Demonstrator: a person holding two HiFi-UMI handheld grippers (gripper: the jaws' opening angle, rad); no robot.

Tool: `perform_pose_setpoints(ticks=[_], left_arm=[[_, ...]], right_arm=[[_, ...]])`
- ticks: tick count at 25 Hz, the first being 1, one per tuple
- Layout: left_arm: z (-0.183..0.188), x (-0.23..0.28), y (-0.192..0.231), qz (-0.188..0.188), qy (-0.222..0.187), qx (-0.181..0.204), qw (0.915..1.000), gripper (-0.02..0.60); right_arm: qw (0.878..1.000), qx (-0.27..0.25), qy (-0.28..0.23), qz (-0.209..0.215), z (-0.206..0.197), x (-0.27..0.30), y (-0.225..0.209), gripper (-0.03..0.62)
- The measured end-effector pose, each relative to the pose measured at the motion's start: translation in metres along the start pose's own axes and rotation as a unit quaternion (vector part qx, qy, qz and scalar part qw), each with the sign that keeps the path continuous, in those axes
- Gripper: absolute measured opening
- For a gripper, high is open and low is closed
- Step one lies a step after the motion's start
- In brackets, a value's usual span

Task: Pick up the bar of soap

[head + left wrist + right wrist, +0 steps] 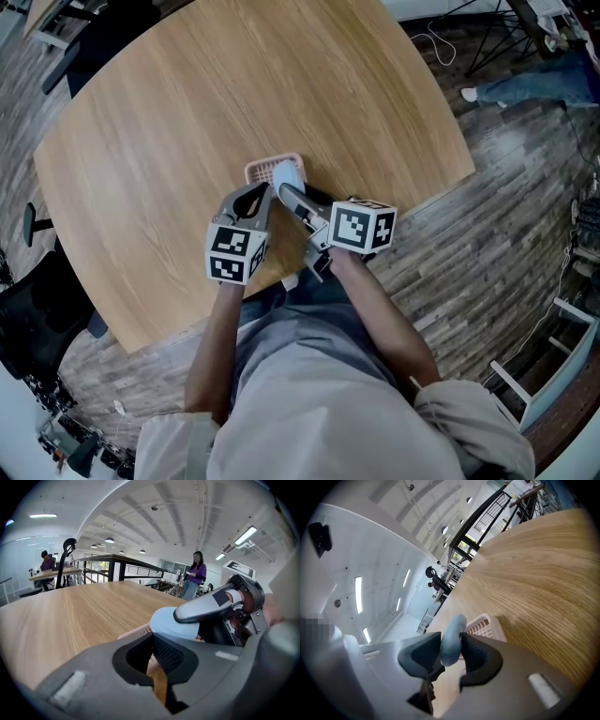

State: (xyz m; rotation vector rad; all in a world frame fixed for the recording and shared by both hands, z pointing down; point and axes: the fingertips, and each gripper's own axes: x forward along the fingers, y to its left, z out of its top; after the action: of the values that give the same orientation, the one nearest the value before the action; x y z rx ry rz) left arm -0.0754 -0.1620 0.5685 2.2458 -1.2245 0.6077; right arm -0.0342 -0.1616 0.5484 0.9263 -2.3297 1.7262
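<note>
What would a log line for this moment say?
right gripper: shut on soap bar | soap bar: just above pink basket | left gripper: shut, empty, beside basket

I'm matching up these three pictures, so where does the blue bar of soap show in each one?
Head view: soap at centre, held by the right gripper.
Left gripper view: soap right of centre.
Right gripper view: soap lower centre, between the jaws.
Shared landmark: pink basket, close by it.
</note>
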Motion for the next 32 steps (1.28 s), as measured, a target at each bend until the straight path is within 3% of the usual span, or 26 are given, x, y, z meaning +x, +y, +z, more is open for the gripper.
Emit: perform_pose_setpoints(ticks=[32], left_arm=[[0.066,-0.044,-0.016,0.013,-0.091,0.010,0.9957,0.000]], right_arm=[[0.994,-0.028,-0.028,0.105,0.033,-0.043,0.085,0.135]])
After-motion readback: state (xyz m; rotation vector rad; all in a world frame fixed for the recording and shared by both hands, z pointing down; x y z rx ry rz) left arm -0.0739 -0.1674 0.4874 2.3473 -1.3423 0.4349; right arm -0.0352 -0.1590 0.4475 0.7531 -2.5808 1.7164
